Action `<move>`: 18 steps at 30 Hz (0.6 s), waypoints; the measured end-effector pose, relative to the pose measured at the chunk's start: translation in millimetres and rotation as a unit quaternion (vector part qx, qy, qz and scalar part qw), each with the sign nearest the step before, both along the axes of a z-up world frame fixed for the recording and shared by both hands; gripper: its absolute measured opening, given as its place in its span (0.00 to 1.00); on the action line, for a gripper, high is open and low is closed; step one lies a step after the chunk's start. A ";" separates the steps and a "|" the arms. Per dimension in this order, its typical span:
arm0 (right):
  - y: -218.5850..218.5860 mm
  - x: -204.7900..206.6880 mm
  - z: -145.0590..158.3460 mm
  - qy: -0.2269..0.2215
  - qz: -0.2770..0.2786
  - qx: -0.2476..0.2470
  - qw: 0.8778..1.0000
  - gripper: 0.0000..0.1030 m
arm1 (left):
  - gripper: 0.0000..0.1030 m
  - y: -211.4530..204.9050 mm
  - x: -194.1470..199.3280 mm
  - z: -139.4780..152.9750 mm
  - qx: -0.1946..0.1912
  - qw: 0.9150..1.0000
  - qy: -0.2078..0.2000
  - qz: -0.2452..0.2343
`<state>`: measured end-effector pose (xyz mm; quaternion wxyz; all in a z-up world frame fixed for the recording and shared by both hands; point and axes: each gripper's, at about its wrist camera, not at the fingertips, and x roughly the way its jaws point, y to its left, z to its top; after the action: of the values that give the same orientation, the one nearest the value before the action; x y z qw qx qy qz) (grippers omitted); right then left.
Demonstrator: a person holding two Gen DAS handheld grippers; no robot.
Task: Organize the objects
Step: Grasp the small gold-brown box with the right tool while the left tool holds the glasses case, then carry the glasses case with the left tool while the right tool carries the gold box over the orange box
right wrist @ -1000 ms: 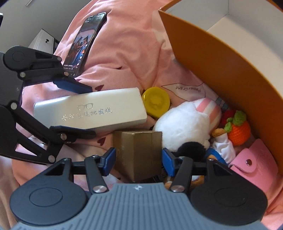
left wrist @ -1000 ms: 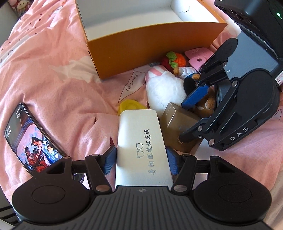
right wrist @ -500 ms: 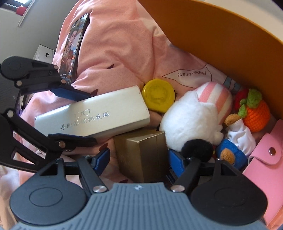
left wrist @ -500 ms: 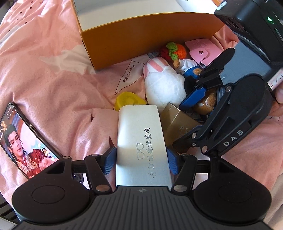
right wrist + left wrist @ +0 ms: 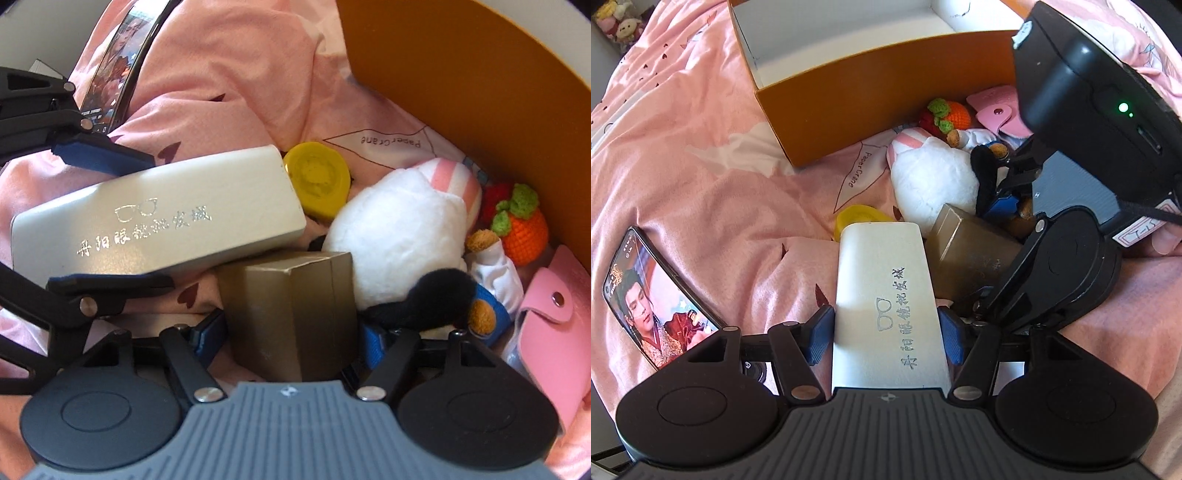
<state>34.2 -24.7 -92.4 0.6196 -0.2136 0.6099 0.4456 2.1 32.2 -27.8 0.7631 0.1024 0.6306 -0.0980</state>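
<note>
- Pink bedspread (image 5: 701, 155): bears every item listed below.
- Orange box (image 5: 886, 99): open, white inside, nothing visible in it; stands beyond the clutter, ahead of both grippers. Likely the destination.
- White glasses case (image 5: 886, 295): lies on the bedspread, long axis running straight away from the left gripper (image 5: 886, 334) toward the box. Blue pads sit against both long sides near the close end; grip appears closed on it.
- White plush toy (image 5: 399, 236): just beside the gold carton, on its box side.
- Gold carton (image 5: 291, 317): stands between the glasses case and the plush, directly ahead of the right gripper (image 5: 293, 341). Jaws straddle it after just widening; pads look clear of its faces, so not yet gripped.
- Phone (image 5: 653, 299): screen lit, left of the left gripper, well apart from the pile.
- Pink wallet (image 5: 554, 325): against the box wall.
- Crocheted fruit (image 5: 521, 225): beside the wallet.
- Yellow disc (image 5: 319, 181): touching the glasses case's far end.
</note>
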 end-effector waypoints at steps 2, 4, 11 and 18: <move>-3.9 -2.6 8.4 -0.012 -0.007 0.001 1.000 0.71 | 0.66 -0.5 -4.0 1.6 -0.002 1.000 -0.014 -0.002; -8.4 -5.8 18.6 -0.026 -0.007 0.004 1.000 0.71 | 0.66 -0.5 -8.7 4.4 -0.009 1.000 -0.029 0.003; -37.7 5.4 62.9 -0.059 -0.012 0.027 0.998 0.71 | 0.66 6.9 -13.8 17.1 -0.048 0.996 -0.067 0.046; -57.6 22.3 95.1 -0.081 -0.040 0.061 0.994 0.71 | 0.66 2.8 -14.8 39.0 -0.087 0.988 -0.109 0.061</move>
<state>56.5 -82.4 2.7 0.6959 -0.1863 0.5373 0.4385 -12.8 35.0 11.2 0.8378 0.0073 0.5379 -0.0935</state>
